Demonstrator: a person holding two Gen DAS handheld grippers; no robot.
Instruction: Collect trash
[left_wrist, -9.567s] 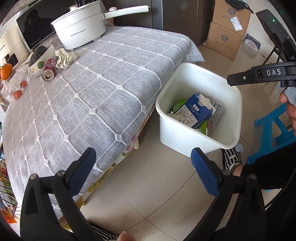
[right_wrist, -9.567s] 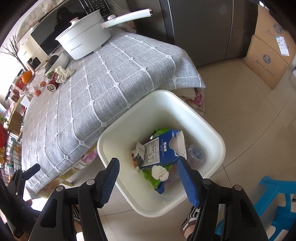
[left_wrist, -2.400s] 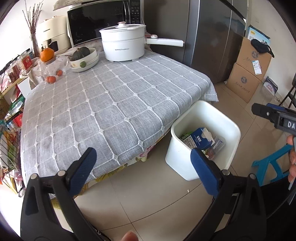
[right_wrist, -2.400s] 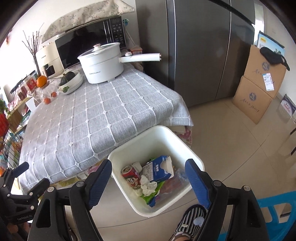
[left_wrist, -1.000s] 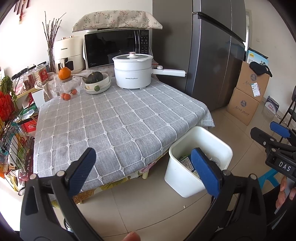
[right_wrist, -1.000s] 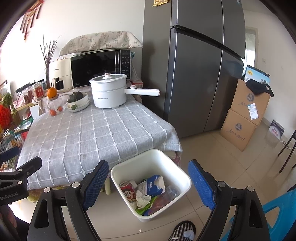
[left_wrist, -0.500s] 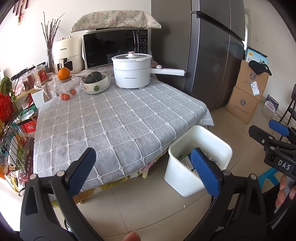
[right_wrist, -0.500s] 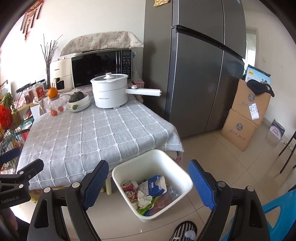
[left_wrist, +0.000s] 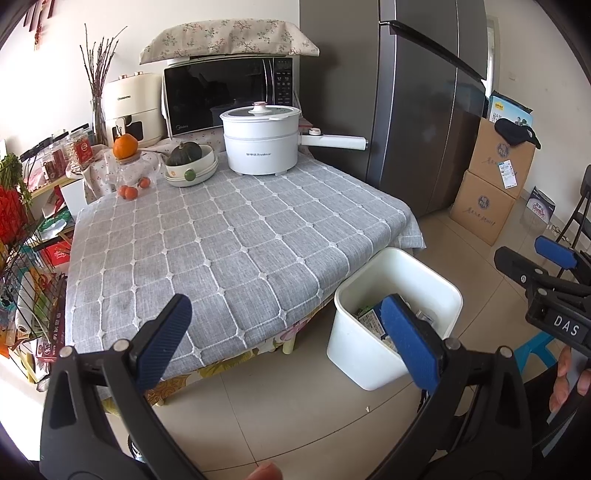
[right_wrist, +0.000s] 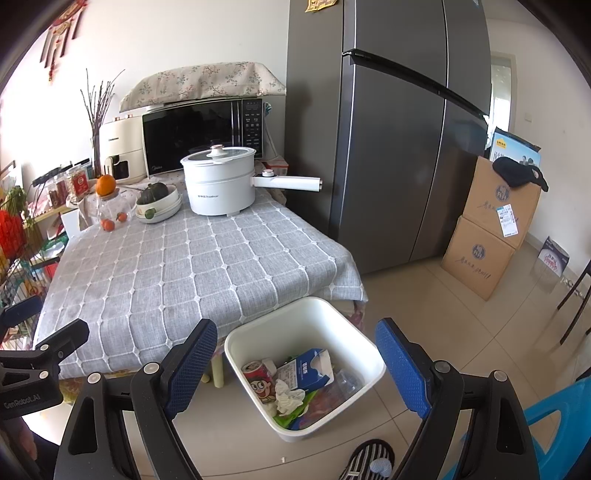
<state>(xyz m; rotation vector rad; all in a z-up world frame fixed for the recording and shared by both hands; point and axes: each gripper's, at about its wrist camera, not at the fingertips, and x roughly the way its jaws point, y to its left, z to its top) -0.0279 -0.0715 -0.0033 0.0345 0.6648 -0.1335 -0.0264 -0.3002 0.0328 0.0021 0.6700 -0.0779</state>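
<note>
Collecting looks finished: soda can (right_wrist: 258, 380), milk carton (right_wrist: 308, 371) and tissue (right_wrist: 288, 397) inside white bin (right_wrist: 365, 345); tabletop (left_wrist: 229, 236) free of litter. Left tool (left_wrist: 286, 341) and right tool (right_wrist: 295, 363) agape, empty. Next: nothing but stopping.

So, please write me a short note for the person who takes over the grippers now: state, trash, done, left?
Left gripper: open, empty.
Right gripper: open, empty.
Bin: on the floor beside the table, holding a can, blue carton, crumpled tissue and wrappers.
Done: no trash visible on the tablecloth; only the pot, bowls and fruit sit there.
Left: probably nothing; check the far edge.
</note>
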